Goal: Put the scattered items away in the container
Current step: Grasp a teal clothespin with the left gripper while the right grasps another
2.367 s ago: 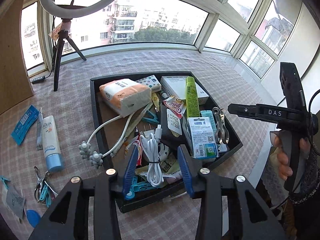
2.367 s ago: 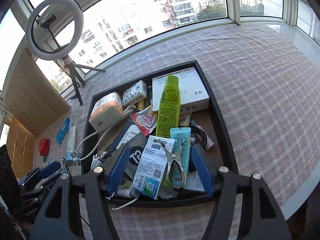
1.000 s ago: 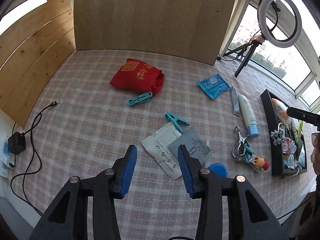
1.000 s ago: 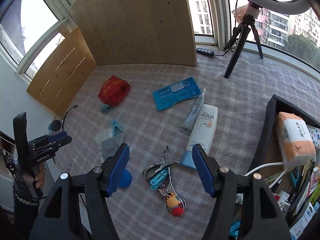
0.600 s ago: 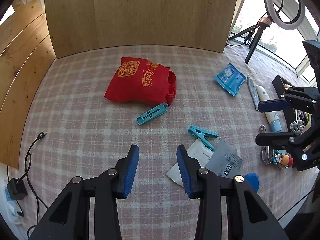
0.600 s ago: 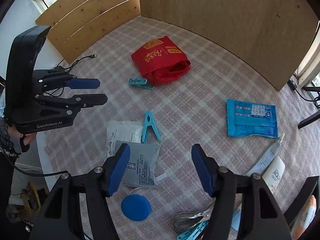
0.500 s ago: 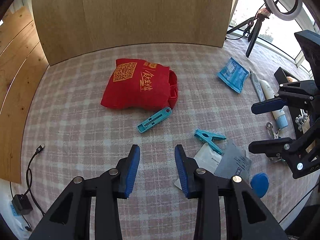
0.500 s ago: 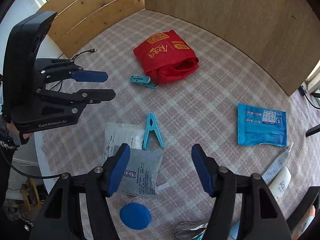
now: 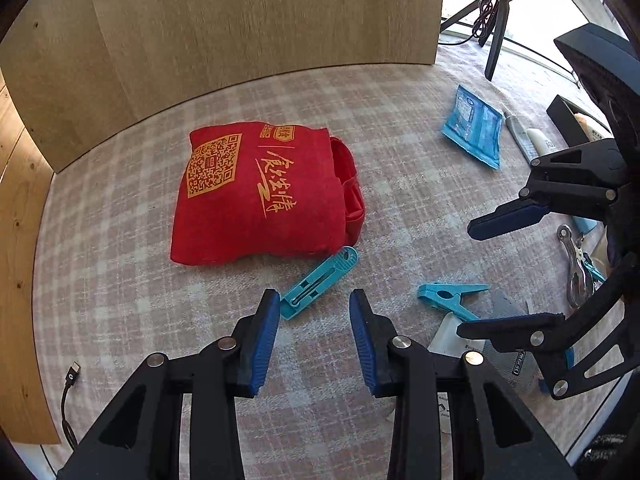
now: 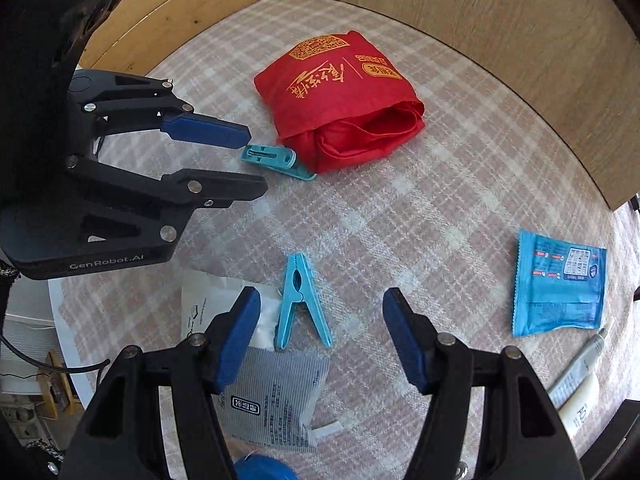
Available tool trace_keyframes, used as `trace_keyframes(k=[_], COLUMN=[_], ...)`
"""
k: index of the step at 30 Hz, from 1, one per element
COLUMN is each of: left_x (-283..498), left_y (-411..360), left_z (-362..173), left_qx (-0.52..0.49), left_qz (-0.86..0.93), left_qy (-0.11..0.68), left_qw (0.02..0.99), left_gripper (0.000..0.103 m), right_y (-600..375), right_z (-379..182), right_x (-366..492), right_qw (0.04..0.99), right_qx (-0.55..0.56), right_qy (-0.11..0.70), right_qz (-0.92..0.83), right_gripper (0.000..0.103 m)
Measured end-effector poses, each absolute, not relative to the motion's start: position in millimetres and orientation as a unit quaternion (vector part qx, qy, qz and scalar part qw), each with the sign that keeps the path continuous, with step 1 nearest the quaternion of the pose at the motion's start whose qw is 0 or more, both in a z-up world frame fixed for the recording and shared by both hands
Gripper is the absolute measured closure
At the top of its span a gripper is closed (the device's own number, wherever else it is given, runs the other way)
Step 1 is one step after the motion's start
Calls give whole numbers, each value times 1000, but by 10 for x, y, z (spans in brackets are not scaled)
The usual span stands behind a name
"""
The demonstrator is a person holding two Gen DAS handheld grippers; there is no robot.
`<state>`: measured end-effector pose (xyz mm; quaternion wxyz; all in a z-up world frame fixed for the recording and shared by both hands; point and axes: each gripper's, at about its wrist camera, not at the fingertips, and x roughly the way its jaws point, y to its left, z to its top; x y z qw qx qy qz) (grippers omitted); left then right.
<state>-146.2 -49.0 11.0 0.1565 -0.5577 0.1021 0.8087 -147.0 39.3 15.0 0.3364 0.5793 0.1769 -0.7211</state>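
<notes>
Much is left for you: the red bag (image 9: 260, 196), two teal clips (image 9: 320, 278) (image 10: 300, 300), sachets (image 10: 276, 396) and blue packet (image 10: 560, 288) lie loose on the surface. Your left tongs (image 9: 314, 332) and right tongs (image 10: 320, 336) hang spread, empty. The container (image 9: 568, 114) barely shows at the right edge.

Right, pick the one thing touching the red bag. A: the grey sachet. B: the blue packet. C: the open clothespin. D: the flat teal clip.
D: the flat teal clip lies with one end against the edge of the red bag; the other three lie apart from it on the cloth.
</notes>
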Motion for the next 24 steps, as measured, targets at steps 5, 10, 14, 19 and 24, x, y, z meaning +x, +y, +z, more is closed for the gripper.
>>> trace_keyframes(k=[5,10,14,19,24], left_x=[-1515,-1518,-1480,-1494,-1510], left_y=[-459,-464,-468,-453,-371], left_z=[49,63,77,75,33], left_qx=[-562,-562,-563,-559,-557], left_qz=[807,808,808,812,811], left_qy=[99,91,83,89,100], left_qw=[155,152,153,141,149], left_gripper=[70,72,84,77,68], right_y=[383,472,545,611,805], right_z=[116,130,141,154,189], right_x=[-1514,-1567,-1599,-1668,-1789], right_qw=[323,314,314,312,309], right_qx=[584,587,593,601,615], right_qy=[182,179,165,145,78], right_qz=[-723,-724,-723,-721,-721], right_gripper=[54,71,75,80,81])
